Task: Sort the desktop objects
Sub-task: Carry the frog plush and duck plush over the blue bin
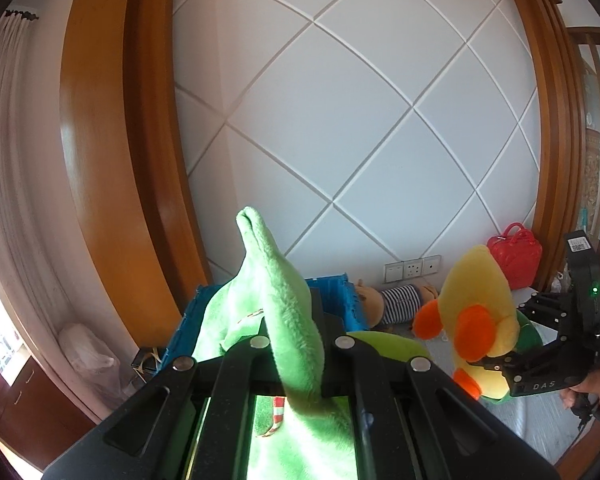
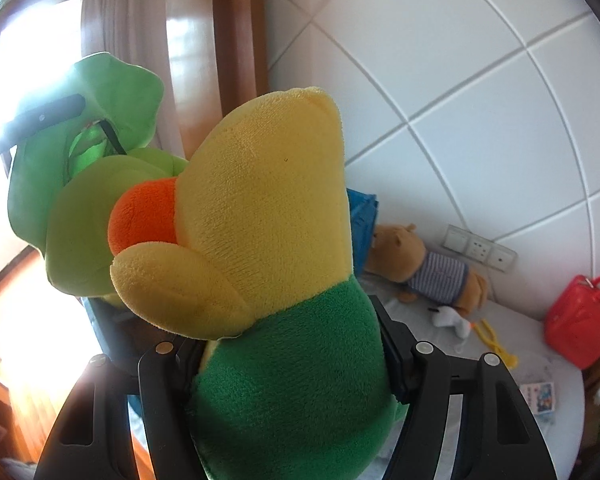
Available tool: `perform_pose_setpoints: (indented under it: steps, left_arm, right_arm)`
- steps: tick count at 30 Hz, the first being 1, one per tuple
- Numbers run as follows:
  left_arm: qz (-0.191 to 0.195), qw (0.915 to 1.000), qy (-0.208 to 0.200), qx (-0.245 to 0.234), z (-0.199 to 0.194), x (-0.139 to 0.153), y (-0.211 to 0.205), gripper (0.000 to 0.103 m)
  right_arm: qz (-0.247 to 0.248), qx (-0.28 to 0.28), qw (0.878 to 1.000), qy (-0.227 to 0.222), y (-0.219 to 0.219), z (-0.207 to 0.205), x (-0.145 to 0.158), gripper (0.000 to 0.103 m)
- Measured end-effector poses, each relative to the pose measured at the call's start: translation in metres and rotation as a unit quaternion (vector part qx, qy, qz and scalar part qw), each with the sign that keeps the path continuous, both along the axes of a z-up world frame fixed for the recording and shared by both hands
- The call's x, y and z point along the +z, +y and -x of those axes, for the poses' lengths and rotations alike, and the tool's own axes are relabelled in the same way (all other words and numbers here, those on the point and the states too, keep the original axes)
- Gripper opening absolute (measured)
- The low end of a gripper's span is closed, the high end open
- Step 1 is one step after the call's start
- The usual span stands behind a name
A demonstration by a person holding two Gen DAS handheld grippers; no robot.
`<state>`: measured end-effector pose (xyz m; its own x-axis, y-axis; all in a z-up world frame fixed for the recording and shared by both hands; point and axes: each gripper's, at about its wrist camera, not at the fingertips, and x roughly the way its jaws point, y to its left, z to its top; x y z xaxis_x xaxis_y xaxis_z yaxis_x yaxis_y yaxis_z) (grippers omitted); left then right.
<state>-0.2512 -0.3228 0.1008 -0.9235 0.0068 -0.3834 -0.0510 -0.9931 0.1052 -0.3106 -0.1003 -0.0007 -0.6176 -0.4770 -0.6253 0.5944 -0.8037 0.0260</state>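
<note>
While both plushes hang lifted: left tool point(image 1: 300, 364) clamps green plush point(image 1: 276, 304), right tool point(image 2: 296, 364) clamps yellow duck point(image 2: 260, 208); next, likely drop into blue crate point(image 1: 340, 300).

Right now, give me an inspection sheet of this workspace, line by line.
Surface: pale round tabletop, partly covered.
Job's things: green plush toy held above blue plastic crate; yellow duck plush with orange beak and green body held up.
Clutter: brown bear plush in striped shirt lying by the wall; red handbag; small white toy; yellow plastic piece; printed card.
Grippers: left gripper shut on the green plush; right gripper shut on the duck.
Cables: nothing seen.
Surroundings: white diamond-panelled wall, wall sockets, wooden frame, curtain.
</note>
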Motion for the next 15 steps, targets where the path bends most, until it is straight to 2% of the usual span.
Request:
perform_pose_setpoints:
  steps: [7, 15]
  left_arm:
    - [0.001, 0.9999, -0.004, -0.012, 0.030, -0.001, -0.048, 0.004]
    - [0.004, 0.9998, -0.004, -0.019, 0.075, -0.005, -0.078, 0.004]
  right_arm:
    - [-0.008, 0.003, 1.000, -0.006, -0.070, 0.028, -0.003, 0.068]
    - [-0.023, 0.010, 1.000, -0.007, -0.116, 0.025, -0.015, 0.068]
